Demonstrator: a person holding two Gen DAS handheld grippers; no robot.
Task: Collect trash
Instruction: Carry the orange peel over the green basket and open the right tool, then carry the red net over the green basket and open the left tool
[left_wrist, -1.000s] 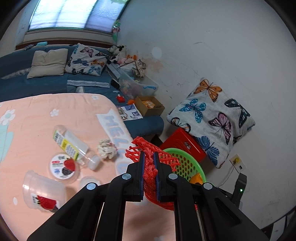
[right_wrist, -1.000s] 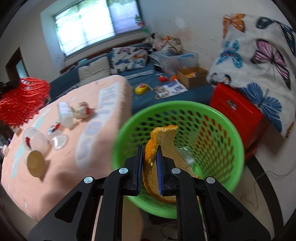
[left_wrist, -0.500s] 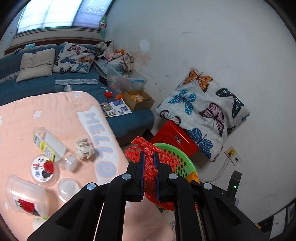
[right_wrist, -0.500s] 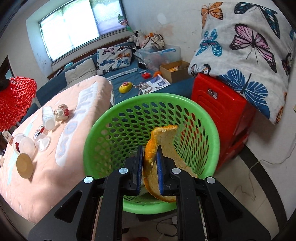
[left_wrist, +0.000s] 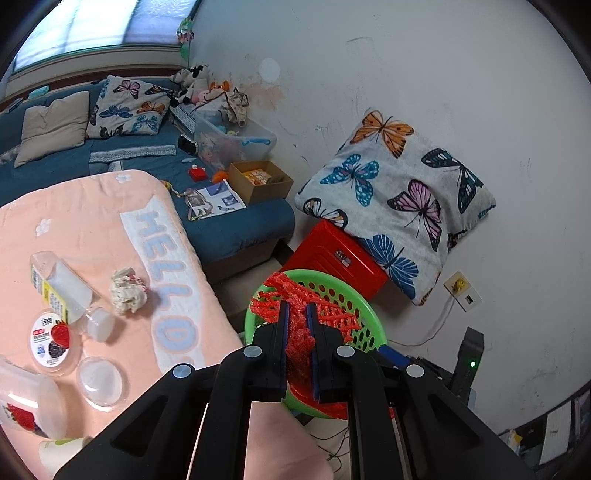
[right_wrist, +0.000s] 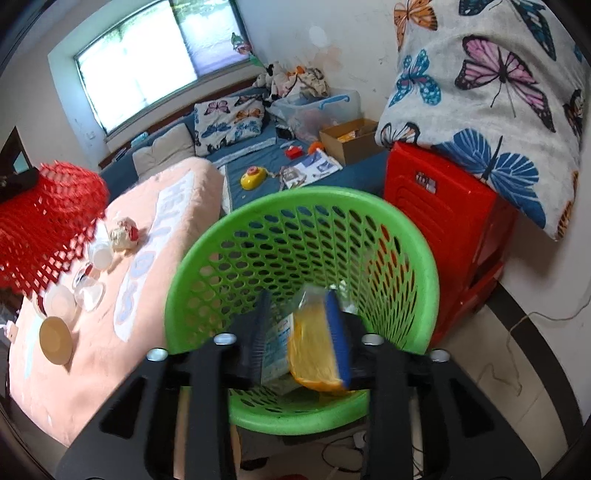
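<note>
1. Green plastic fills the right wrist view: a perforated laundry-style basket (right_wrist: 301, 236) serves as the trash bin, standing on the floor just beside the pink "HELLO" blanket (right_wrist: 147, 236) and touching a red plastic stool (right_wrist: 447, 229).
2. Directly above the basket's mouth, the right gripper (right_wrist: 301, 332) has its jaws spread wide. An orange peel (right_wrist: 314, 354) sits inside the basket between them, resting against one blue pad; it looks released, though blur makes it hard to say whether it is quite free.
3. Over the basket's near rim (left_wrist: 255, 321) in the left wrist view, the left gripper (left_wrist: 297, 347) is clamped narrowly on a red foam fruit net (left_wrist: 299, 332). The net hangs partly above the opening, probably so that it drops inside once let go.
4. More trash lies on the blanket, well apart from the basket: a crumpled paper wad (left_wrist: 127, 290), a toppled clear bottle (left_wrist: 59, 284), a strawberry-labelled lid (left_wrist: 51, 339), a round clear lid (left_wrist: 99, 380) and a clear strawberry-printed cup (left_wrist: 27, 402).
5. Beyond the basket, a butterfly-print pillow (left_wrist: 402, 199) leans on the stool against the white wall.
6. By my reading, the job is at an early stage: one piece is in, one is ready to drop, and several wait on the blanket.
</note>
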